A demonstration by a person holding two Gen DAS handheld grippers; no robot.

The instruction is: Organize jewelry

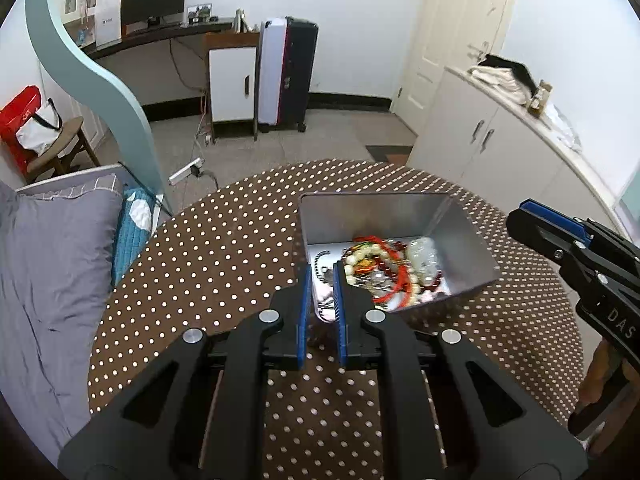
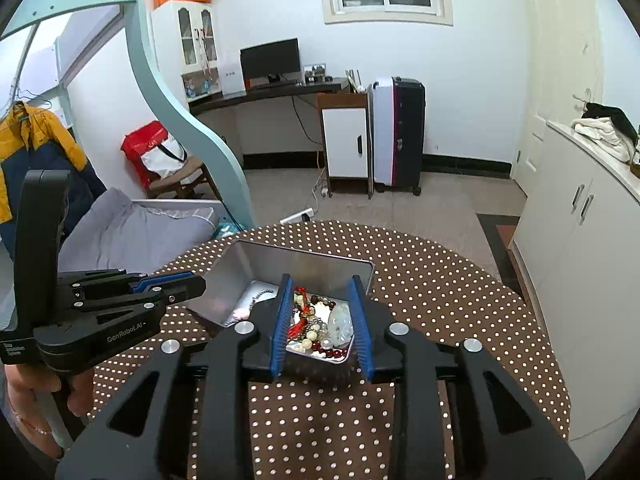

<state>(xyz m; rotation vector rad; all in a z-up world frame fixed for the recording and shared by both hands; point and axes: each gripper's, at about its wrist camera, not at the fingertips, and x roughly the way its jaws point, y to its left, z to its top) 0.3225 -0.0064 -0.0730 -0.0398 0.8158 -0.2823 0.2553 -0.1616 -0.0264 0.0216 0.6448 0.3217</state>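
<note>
Left wrist view shows the left gripper [image 1: 322, 268] poised over the near left corner of the metal tin [image 1: 468, 240], jaws nearly closed with nothing visibly pinched. The tin sits on the polka-dot bench [image 1: 200, 260], holding a jumble of beaded jewelry [image 1: 384, 268]. The right gripper [image 2: 320, 280] hangs above the beads, jaws parted and empty.

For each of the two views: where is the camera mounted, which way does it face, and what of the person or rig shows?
Left wrist: on the left gripper, looking down at the metal tin of jewelry; right gripper at the right edge.
Right wrist: on the right gripper, facing the same tin; left gripper and a hand at the left.
Shared: tin, dotted table, suitcase.
</note>
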